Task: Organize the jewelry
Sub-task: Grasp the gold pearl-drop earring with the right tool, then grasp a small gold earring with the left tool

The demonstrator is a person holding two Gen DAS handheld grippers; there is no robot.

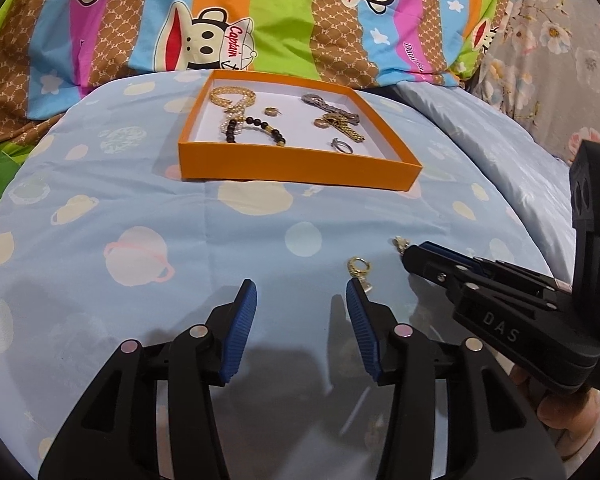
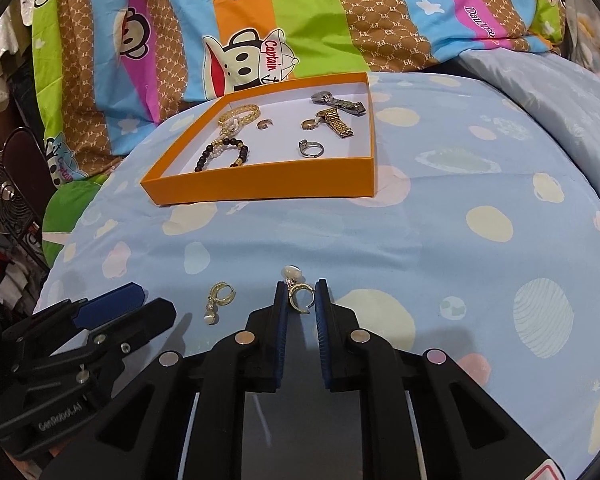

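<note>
Grippers are angling down over the bed [image 2: 440, 220]. Right gripper [image 2: 301, 298] jaws are pinching a gold hoop earring [image 2: 300, 296]; left gripper [image 1: 301, 298] jaws are standing spread, its right finger partly hiding the second earring [image 1: 356, 268]. Orange tray [image 1: 296, 166] is lying beyond.

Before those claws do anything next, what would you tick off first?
1. Right gripper closed on a gold hoop earring: ok, pads meet the hoop.
2. That earring's pearl drop free of the pads: ok, it sticks out past the tips.
3. Left gripper open: ok, nothing between its pads.
4. Second earring reachable: ok, lying loose on the blue bedspread.
5. Orange box has bare floor left: ok.
6. Grip firm enough to lift: cannot tell.
</note>
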